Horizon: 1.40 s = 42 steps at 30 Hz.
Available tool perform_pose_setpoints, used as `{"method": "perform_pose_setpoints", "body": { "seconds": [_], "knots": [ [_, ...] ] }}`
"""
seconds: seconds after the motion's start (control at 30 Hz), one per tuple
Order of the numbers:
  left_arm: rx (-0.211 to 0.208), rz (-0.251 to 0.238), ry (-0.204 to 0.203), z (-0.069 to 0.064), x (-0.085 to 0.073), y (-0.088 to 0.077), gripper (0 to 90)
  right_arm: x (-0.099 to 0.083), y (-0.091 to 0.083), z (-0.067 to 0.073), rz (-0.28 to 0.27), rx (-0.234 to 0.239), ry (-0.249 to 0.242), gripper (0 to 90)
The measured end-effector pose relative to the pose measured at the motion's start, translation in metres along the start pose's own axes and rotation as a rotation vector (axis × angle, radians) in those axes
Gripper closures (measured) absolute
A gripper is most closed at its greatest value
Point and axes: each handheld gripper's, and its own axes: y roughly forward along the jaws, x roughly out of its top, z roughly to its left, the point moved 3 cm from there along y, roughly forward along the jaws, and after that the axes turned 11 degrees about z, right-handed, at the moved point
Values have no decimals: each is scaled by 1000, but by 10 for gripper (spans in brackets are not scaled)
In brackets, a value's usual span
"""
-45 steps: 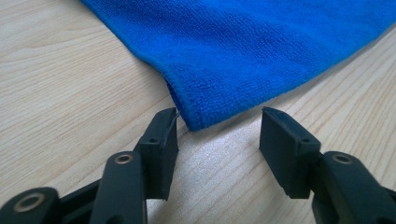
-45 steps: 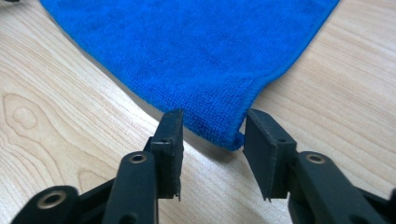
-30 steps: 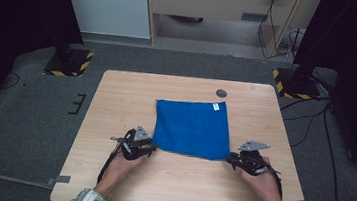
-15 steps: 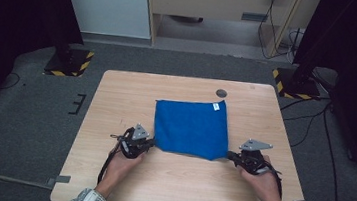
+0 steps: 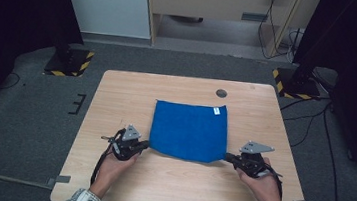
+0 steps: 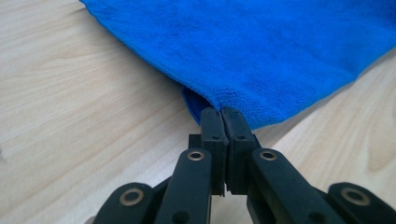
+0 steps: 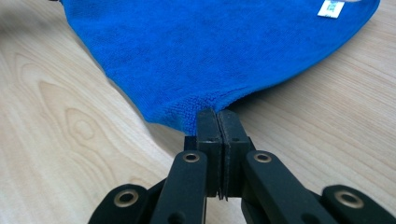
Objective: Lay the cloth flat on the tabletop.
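A blue cloth (image 5: 189, 131) lies spread on the wooden table (image 5: 132, 90), with a white tag (image 5: 217, 111) at its far right corner. My left gripper (image 5: 147, 146) is shut on the cloth's near left corner. In the left gripper view the jaws (image 6: 222, 114) pinch the cloth (image 6: 261, 51) and the corner is raised slightly off the wood. My right gripper (image 5: 227, 157) is shut on the near right corner. In the right gripper view its jaws (image 7: 217, 116) clamp the cloth's edge (image 7: 210, 51), and the tag (image 7: 330, 8) shows far off.
A small dark round hole (image 5: 221, 93) sits in the table just beyond the cloth. Bare wood surrounds the cloth on all sides. Black stands with yellow-striped bases (image 5: 67, 62) stand on the floor off both far corners.
Both grippers have closed onto the cloth's near corners. The left gripper has shifted slightly and lifted its corner a little; the right hand has stayed in place.
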Motion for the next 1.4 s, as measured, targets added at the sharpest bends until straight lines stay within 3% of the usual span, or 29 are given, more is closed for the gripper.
{"method": "perform_pose_setpoints", "body": {
  "seconds": [0.13, 0.3, 0.43, 0.63, 0.77, 0.83, 0.97, 1.03, 1.13, 1.2, 1.33, 1.4],
  "knots": [
    [-20, -9, -8, -1, 1, -4, 884, 1, -2, 4, -15, 16, 2, 892],
    [-16, -12, -31, 8, 18, 0, 884, 11, 8, -4, 2, 29, 32, 892],
    [-3, 12, -46, 20, 39, 10, 884, 28, 17, -22, 8, 19, 76, 891],
    [29, 92, -78, 43, 69, 30, 881, 51, 44, -46, 45, -5, 116, 891],
    [45, 141, -107, 57, 79, 43, 879, 58, 56, -66, 60, -20, 165, 892],
    [58, 173, -102, 60, 82, 52, 878, 58, 60, -74, 75, -37, 181, 893],
    [52, 184, -119, 65, 85, 67, 869, 58, 68, -82, 102, -43, 209, 892],
    [50, 149, -149, 68, 86, 71, 842, 58, 72, -83, 111, -45, 208, 881],
    [54, 86, -163, 70, 89, 74, 734, 58, 77, -85, 114, -56, 217, 785],
    [67, 49, -172, 71, 90, 71, 605, 59, 75, -86, 95, -77, 222, 704],
    [91, -35, -158, 74, 92, 58, 544, 55, 64, -87, 60, -90, 236, 567],
    [101, -51, -154, 74, 92, 50, 533, 52, 57, -86, 47, -106, 228, 557]
  ]
}}
